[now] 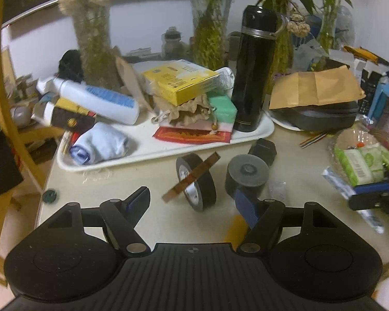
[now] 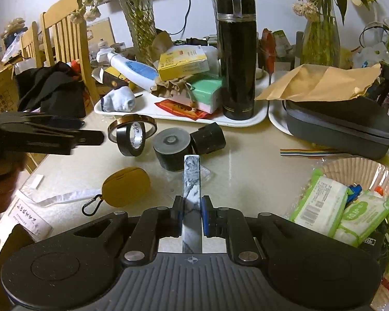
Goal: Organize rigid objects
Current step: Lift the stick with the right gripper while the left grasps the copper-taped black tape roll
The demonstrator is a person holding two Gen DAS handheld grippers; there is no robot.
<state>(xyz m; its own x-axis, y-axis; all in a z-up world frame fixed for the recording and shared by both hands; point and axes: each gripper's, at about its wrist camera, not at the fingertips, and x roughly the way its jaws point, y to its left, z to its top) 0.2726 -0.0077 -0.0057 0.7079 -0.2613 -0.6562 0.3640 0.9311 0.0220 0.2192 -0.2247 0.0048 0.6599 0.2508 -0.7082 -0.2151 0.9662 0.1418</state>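
A black tape roll stands on edge on the beige table, with a thin amber tape ring leaning across it. My left gripper is open, and the roll sits just ahead of the gap without touching either pad. A grey-topped black cylinder and a small black block lie to the right of the roll. My right gripper is shut on a marbled white-grey flat bar that sticks forward over the table. The left gripper shows at the left edge of the right wrist view, near the tape roll.
A white tray holds a tall black flask, a yellow box, bottles and rolled cloth. A grey zip case under a brown envelope lies at right. Wipe packets, a yellow pouch, vases and a wooden chair crowd the surroundings.
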